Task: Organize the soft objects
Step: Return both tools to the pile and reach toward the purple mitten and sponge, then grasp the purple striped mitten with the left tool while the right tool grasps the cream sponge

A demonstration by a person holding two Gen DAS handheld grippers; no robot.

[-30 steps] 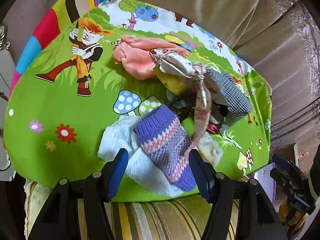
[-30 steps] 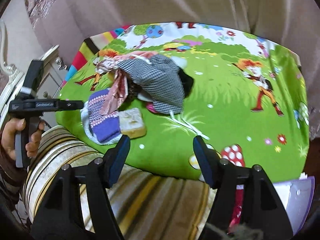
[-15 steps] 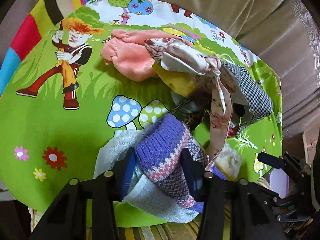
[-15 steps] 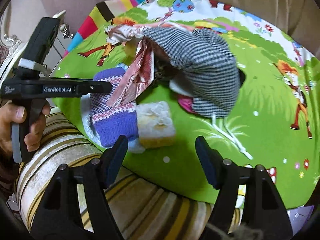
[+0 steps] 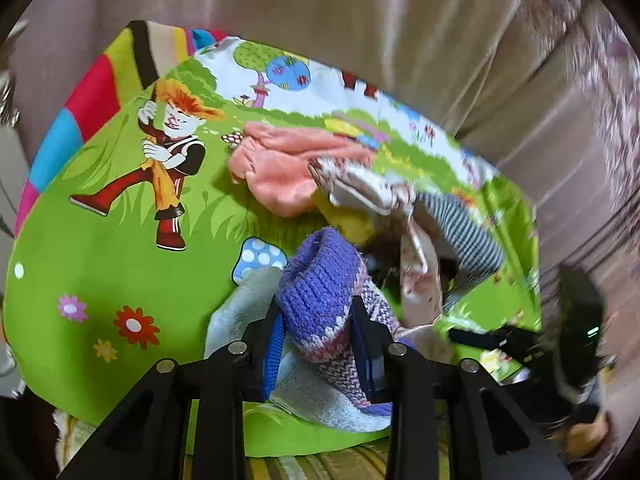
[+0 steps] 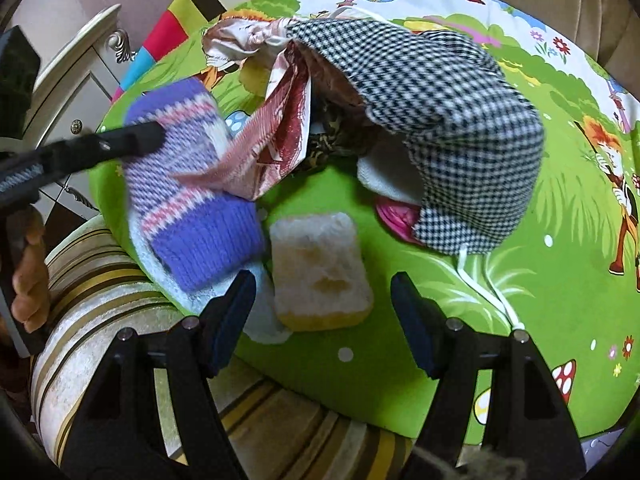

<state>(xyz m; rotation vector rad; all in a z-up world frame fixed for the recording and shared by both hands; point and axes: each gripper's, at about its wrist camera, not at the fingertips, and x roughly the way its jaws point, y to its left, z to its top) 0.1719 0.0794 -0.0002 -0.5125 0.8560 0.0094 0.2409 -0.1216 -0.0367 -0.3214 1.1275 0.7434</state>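
Left wrist view: left gripper [image 5: 318,346], jaws closing, pinches the purple-and-pink knitted wool sock [image 5: 320,300] at the near edge of the green cartoon-print mat [image 5: 100,280]; the pale blue terry cloth [image 5: 304,396] beneath may snag and drag along. Right wrist view: right gripper [image 6: 322,320] hangs wide open, empty, over the yellow fuzzy-topped sponge [image 6: 320,272]; a shallow pinch could let it slip.

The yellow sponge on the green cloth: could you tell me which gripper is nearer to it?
Right. The right gripper straddles the yellow sponge, jaws open; the left gripper is closing on the purple knitted sock beside it.
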